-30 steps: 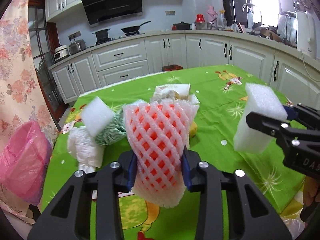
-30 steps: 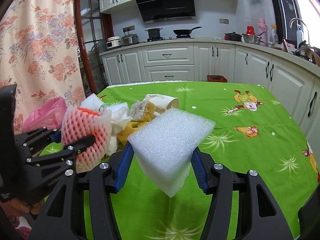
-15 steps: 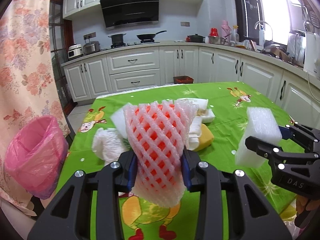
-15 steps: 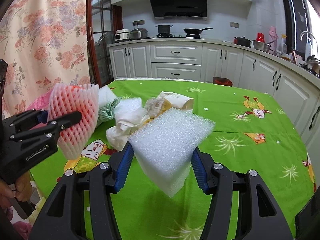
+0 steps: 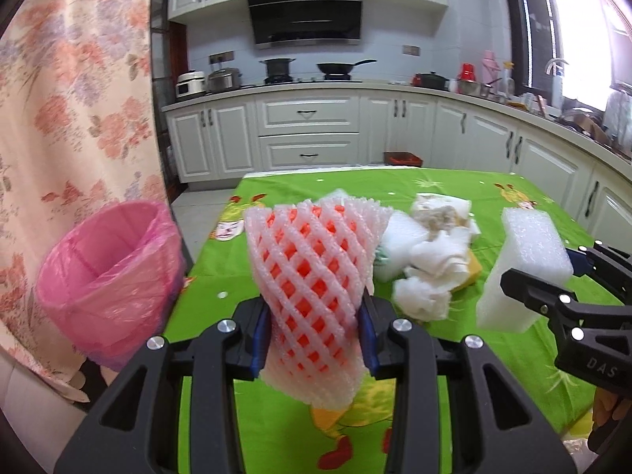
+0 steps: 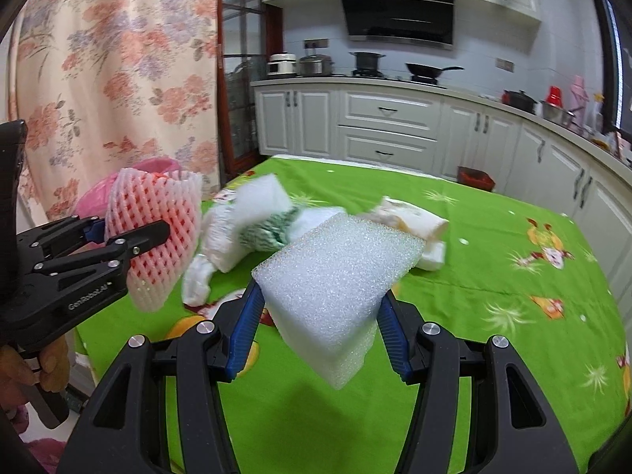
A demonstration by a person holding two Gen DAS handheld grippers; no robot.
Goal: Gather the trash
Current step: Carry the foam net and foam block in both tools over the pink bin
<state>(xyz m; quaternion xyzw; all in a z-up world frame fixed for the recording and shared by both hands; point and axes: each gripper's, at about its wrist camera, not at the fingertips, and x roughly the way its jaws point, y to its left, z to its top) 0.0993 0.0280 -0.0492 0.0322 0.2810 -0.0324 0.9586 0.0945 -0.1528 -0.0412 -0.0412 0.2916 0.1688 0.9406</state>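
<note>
Left claw (image 5: 316, 335) pinches a foam fruit net (image 5: 312, 288) beside the pink-lined bin (image 5: 106, 276); right claw (image 6: 320, 331) grips a white foam block (image 6: 335, 288) (possibly packing foam).

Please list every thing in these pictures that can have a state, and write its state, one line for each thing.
left gripper: shut on the foam fruit net
foam fruit net: held off the table, squeezed between the pads
right gripper: shut on the white foam block
white foam block: held off the table, tilted
pink-lined bin: open, nothing visible inside
trash pile: lying on the green tablecloth
</note>
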